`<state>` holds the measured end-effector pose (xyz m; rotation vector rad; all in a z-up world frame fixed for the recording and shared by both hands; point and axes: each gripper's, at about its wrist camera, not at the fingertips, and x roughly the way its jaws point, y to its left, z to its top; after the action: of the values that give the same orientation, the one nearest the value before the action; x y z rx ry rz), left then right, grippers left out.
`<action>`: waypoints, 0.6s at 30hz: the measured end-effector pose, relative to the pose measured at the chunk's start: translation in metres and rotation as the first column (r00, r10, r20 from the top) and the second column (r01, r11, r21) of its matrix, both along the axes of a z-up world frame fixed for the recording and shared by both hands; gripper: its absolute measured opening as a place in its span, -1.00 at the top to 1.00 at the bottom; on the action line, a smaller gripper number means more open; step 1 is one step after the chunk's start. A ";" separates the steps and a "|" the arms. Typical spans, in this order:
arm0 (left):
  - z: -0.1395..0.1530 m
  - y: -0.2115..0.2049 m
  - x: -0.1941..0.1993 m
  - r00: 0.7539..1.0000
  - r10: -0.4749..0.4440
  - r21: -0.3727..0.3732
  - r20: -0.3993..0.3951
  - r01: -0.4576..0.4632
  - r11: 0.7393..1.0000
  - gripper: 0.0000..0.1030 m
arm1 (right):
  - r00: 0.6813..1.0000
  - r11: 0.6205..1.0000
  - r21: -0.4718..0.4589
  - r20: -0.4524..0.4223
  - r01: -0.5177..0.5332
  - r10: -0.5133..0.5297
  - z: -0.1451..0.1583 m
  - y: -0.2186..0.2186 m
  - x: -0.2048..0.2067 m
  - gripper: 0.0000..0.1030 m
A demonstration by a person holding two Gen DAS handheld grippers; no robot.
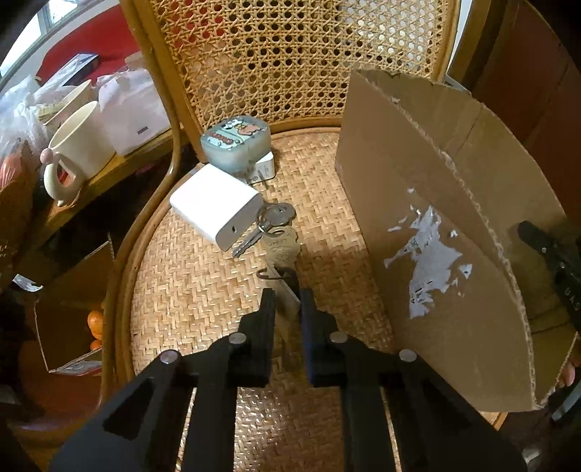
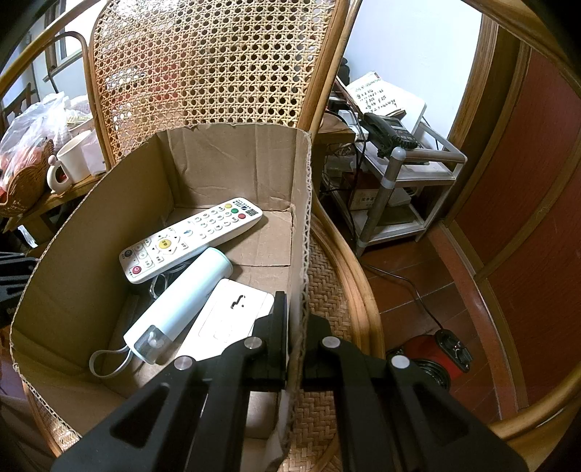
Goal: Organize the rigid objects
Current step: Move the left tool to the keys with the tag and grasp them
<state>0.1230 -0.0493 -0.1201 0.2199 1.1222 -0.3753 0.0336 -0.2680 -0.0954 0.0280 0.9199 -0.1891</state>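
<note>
Left gripper [image 1: 287,303] clamped on a key tag with keys [image 1: 276,232] just ahead, right gripper [image 2: 295,319] pinching the cardboard box wall [image 2: 303,218], remote [image 2: 192,237] left of its jaws

Daylight is coming in from the window [image 1: 43,21] at upper left, brightening my woven chair seat [image 1: 203,290]. My gripper is casting a soft shadow there. Fisheye edges are bending and darkening; the white wall [image 2: 410,54] is glaring.
</note>
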 end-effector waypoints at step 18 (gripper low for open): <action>0.043 0.003 -0.025 0.986 0.019 0.000 0.165 -0.019 1.000 0.80 | 1.000 1.000 -0.001 0.000 0.000 0.000 0.000 0.000 0.000 0.89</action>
<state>0.0982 -0.0462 -0.0770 0.2369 0.9604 -0.3330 0.0335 -0.2679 -0.0954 0.0270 0.9200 -0.1892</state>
